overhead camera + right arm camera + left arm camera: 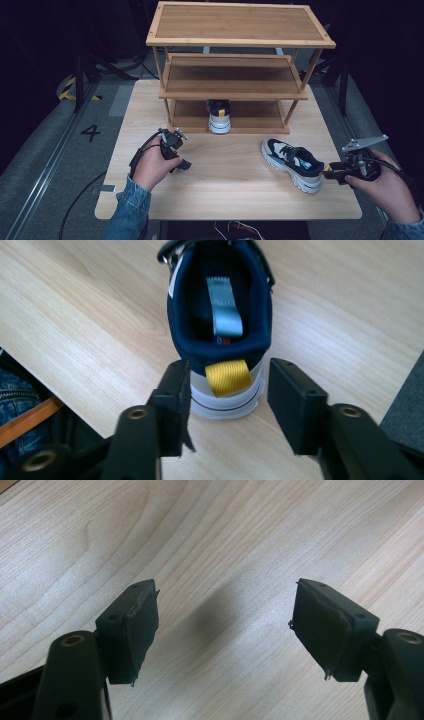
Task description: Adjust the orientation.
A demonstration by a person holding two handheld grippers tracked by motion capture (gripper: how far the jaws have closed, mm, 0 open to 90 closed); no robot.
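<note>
Navy-and-cream chunky sneaker (pixel 295 162) on pale wooden table (pixel 230 195): right gripper (pixel 227 390) straddles its heel, jaws unclosed. Left gripper (pixel 225 625) open, empty. Next: clamp, lift toward bamboo shelf rack (pixel 240 40).

Smooth pale wood table (pixel 235 190); shoe (pixel 220 325) seemingly cloth with woven yellow tab.

A recording lab or studio: dark surroundings, black stand legs (pixel 78 80), hazard tape (pixel 66 88) and a painted 4 (pixel 90 132) on the grey floor (pixel 60 150), cables (pixel 80 195) trailing.
</note>
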